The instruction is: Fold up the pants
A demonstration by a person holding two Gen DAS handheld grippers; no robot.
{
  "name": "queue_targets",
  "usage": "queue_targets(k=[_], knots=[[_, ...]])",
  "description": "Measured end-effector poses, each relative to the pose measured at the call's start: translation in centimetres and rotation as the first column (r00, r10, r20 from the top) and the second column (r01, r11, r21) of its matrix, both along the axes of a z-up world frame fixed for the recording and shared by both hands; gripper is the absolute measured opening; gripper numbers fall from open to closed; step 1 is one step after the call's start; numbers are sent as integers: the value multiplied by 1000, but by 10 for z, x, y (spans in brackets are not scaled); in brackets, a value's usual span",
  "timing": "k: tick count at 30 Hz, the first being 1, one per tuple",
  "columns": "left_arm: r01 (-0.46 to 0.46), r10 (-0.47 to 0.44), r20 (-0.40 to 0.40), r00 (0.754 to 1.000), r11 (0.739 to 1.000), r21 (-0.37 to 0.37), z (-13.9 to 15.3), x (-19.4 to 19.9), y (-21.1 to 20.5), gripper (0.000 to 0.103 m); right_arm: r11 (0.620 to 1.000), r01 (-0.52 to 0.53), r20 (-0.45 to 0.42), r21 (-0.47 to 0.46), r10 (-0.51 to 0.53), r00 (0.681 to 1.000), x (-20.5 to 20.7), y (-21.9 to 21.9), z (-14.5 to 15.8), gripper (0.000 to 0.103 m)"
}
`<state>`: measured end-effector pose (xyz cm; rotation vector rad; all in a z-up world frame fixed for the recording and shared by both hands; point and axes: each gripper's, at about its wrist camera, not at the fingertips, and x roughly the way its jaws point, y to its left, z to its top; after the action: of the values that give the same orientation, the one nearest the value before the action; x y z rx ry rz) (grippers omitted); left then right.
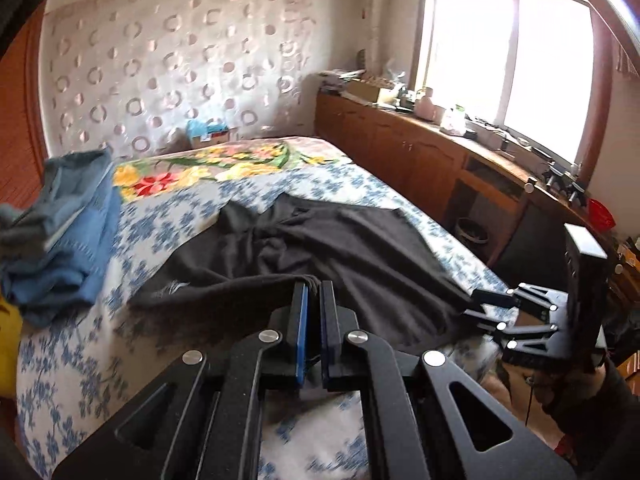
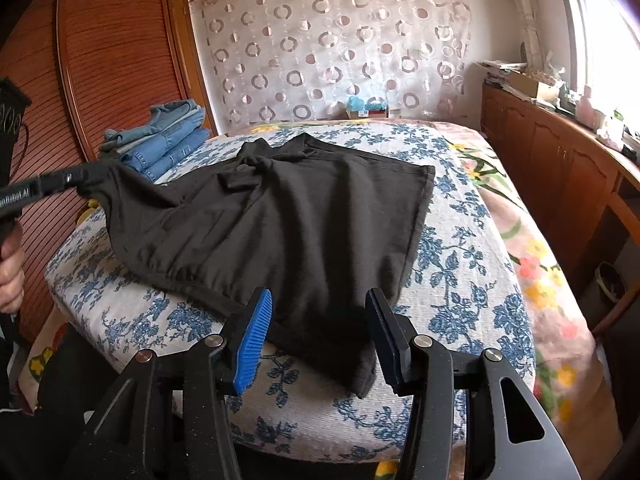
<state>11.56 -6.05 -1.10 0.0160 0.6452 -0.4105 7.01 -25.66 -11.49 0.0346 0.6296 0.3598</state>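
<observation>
Fingers of the left gripper (image 1: pixel 314 292) are pressing together on a bunched edge of the black pants (image 1: pixel 332 248), pinching the cloth between their blue pads and holding that edge raised off the bed (image 1: pixel 80 360). From the right wrist view, this same gripper is showing at the far left, with a person's hand (image 2: pixel 11 268) wrapping around its handle and the lifted corner of fabric tenting up toward it.

Fingers of the right gripper (image 2: pixel 318 312) are standing apart, gripping nothing; the near hem of the pants is lying between and just beyond them, with no pad pressing on the cloth.

Outward from the fingers, the pants are spreading across the blue-flowered bedspread, wrinkled near the waistband at the far end. Beside them, toward the wooden wardrobe (image 2: pixel 108 60), a pile of folded blue jeans (image 2: pixel 168 140) is sitting on the bed's edge. Along the opposite side, a low wooden cabinet (image 1: pixel 420 152) is running beneath a bright window (image 1: pixel 508 52).
</observation>
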Motion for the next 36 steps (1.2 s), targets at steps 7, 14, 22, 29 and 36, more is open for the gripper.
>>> queue_targets(k=[7, 14, 22, 29, 36], knots=[[74, -76, -25, 997, 996, -51, 9, 15, -34, 6, 1000, 14, 16, 9, -14, 1000, -8, -7, 4, 51], [107, -108, -27, 994, 994, -26, 11, 10, -64, 6, 1000, 25, 41, 15, -26, 999, -17, -11, 7, 51], [37, -36, -19, 999, 999, 21, 1, 8, -47, 46, 1000, 16, 40, 15, -16, 999, -13, -4, 3, 51], [-11, 11, -33, 999, 1000, 20, -4, 2, -16, 56, 999, 1, 48, 33, -2, 999, -5, 6, 4, 51], [-26, 27, 26, 999, 999, -43, 13, -16, 6, 71, 1000, -20, 52, 23, 19, 998, 0, 18, 1, 51]])
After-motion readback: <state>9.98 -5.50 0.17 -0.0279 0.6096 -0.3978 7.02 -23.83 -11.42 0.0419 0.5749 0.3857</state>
